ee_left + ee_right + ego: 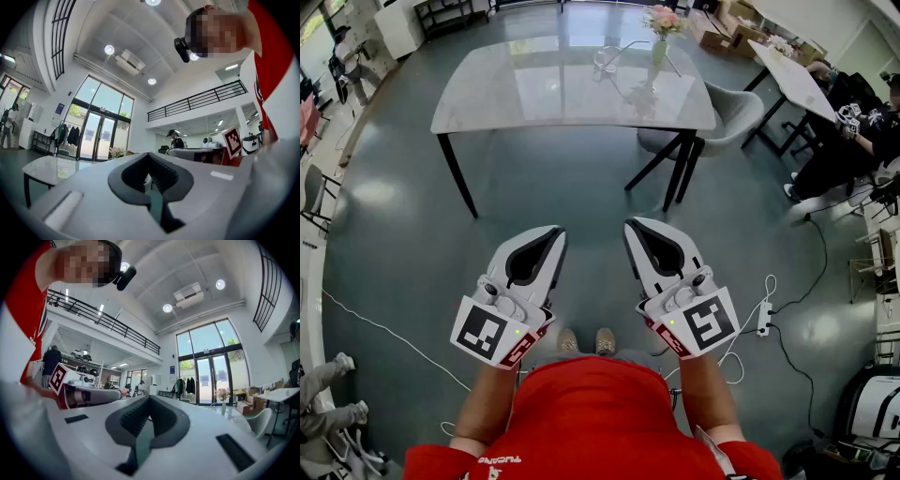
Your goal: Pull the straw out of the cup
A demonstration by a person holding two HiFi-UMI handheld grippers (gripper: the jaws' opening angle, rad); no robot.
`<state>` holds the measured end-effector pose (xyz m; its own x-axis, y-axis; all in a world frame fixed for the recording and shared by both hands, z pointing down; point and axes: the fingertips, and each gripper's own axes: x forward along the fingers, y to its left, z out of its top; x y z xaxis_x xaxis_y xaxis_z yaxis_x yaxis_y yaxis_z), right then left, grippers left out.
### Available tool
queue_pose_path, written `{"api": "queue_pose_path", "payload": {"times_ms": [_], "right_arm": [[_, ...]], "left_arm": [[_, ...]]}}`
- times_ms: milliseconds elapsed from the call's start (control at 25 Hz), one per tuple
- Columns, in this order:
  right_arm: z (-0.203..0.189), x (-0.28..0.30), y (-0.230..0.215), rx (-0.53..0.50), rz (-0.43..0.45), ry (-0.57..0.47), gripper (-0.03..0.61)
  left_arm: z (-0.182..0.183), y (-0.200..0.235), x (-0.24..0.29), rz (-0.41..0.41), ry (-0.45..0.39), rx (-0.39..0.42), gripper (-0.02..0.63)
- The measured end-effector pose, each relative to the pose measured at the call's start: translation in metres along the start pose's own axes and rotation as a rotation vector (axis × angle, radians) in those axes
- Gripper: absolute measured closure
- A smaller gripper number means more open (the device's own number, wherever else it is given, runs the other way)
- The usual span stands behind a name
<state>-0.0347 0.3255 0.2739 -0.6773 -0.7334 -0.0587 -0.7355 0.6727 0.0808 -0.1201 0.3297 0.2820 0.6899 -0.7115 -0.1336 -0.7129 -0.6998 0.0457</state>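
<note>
Whereas shoes (582, 341) only in head view, left tool (549, 238), right tool (638, 232) each closed; tabletop cup (605, 60), perhaps.

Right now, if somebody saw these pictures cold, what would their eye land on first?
The white left gripper and right gripper dominate the lower middle of the head view, both shut and empty, held out over a red shirt. Beyond them, across the grey floor, stands a glossy table bearing a vase of pink flowers and, beside it, what looks like a clear cup.
</note>
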Motion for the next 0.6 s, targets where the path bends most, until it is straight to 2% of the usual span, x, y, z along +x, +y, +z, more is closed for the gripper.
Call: {"api": "queue_pose_path", "payload": {"times_ms": [600], "right_arm": [[0.004,-0.009,-0.015,0.072,0.014,-0.039,0.578]], "left_arm": [[-0.003,-0.011,0.014,-0.002,0.019,0.004,0.609]]}}
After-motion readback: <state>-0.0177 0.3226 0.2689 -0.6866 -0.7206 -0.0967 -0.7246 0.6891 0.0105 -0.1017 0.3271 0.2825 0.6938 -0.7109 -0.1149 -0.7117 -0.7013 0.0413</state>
